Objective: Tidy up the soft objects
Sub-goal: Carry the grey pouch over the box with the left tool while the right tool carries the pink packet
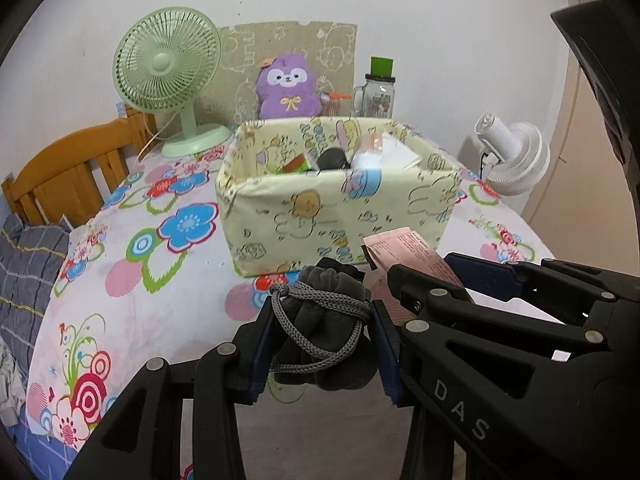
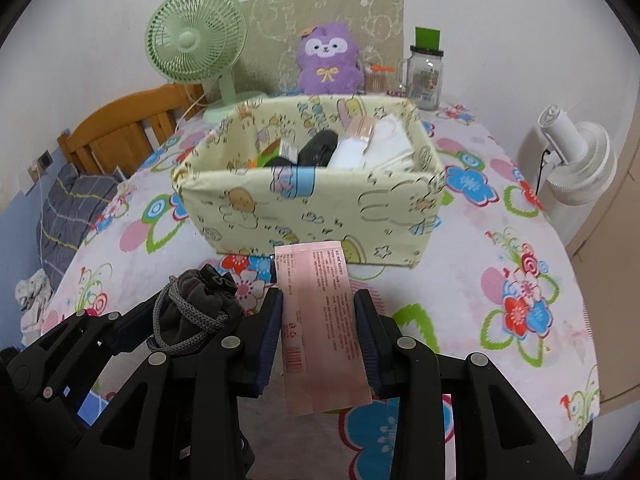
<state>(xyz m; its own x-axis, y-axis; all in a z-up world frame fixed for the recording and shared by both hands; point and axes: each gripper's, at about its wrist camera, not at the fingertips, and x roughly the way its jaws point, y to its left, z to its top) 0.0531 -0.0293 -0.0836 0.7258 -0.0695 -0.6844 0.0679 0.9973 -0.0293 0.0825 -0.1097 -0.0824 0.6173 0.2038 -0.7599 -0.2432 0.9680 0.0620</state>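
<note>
The left tongs are closed on a dark grey pouch, with both blue pads pressed on its sides. A grey cord goes around the neck of the pouch and hangs in a loop in front. The right tongs grip a pink packet between the pads; the packet stands nearly upright and its printed side faces the camera. In the right view, the pouch and the left tongs are at about 9 o'clock from the packet, near it.

At 12 o'clock from both tongs stands a yellow fabric box on the flowered tablecloth. Inside the box lie a black thing, white packs and something green. Behind the box, at 12 o'clock, sits a purple plush toy. A green fan is at 11 o'clock, a glass jar with a green lid at 1 o'clock, and a white fan at 2 o'clock beside the table
</note>
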